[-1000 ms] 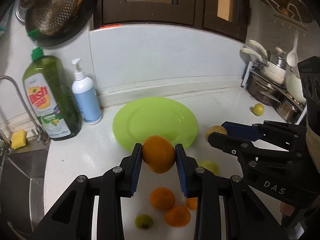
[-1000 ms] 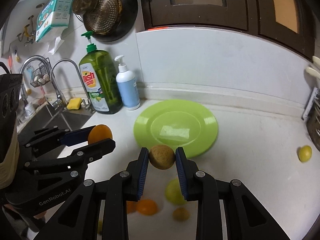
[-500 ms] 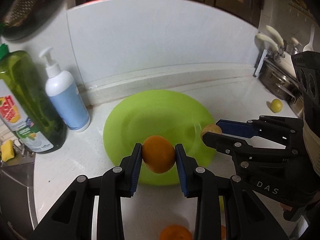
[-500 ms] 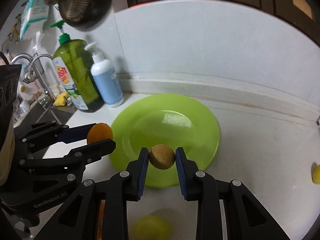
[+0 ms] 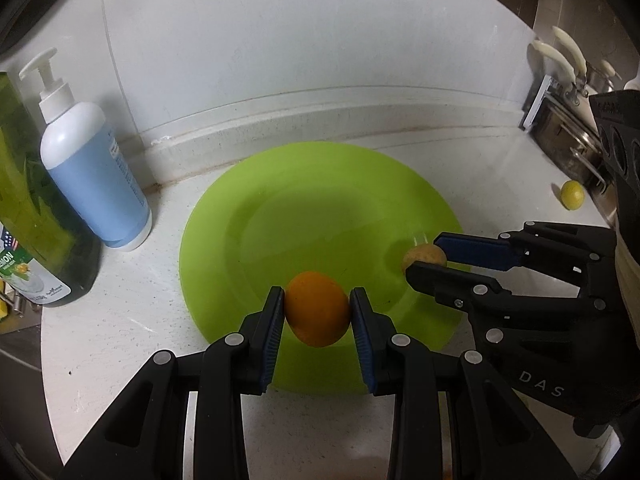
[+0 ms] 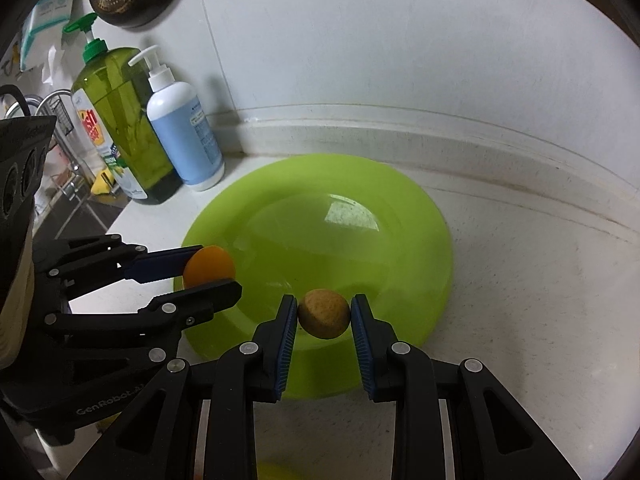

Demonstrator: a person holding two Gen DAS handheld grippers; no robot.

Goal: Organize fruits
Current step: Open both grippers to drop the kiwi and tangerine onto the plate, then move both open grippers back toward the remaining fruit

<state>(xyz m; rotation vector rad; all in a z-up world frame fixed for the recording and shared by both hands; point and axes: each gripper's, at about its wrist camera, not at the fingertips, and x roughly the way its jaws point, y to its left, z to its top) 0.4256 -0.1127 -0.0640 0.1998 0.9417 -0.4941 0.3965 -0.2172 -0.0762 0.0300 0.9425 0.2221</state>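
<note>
1. Two fruits are held over the near half of the round, glossy lime-green plate (image 5: 320,200): a smooth orange (image 5: 316,308) on the left, and a smaller, rough-skinned brownish-yellow fruit (image 6: 323,313) on the right.
2. Left gripper (image 5: 317,314): its black, angular fingers end in ribbed blue pads (image 5: 273,328) pressed against both sides of the orange, over the plate's front rim. The right wrist view shows the same orange (image 6: 209,267) pinched at that gripper's tip (image 6: 208,276), above the plate's left edge.
3. Right gripper (image 6: 324,316): it is closed on the brownish fruit, blue pads touching its left and right sides, just above the plate's (image 6: 400,216) front rim. In the left wrist view this fruit (image 5: 424,258) sits at the tip of the right gripper (image 5: 426,260), over the plate's right side.
4. Whether either fruit touches the plate's surface cannot be told.
5. The plate lies flat on a speckled white countertop (image 5: 120,320), close to a curved white backsplash.
6. Left of the plate stands a white pump bottle (image 6: 185,128) of blue liquid, and touching it a taller translucent green dish soap bottle (image 6: 120,120).
7. A small yellow fruit (image 5: 572,195) rests on the counter well apart from the plate, at the far right beside metal cookware (image 5: 568,128).
</note>
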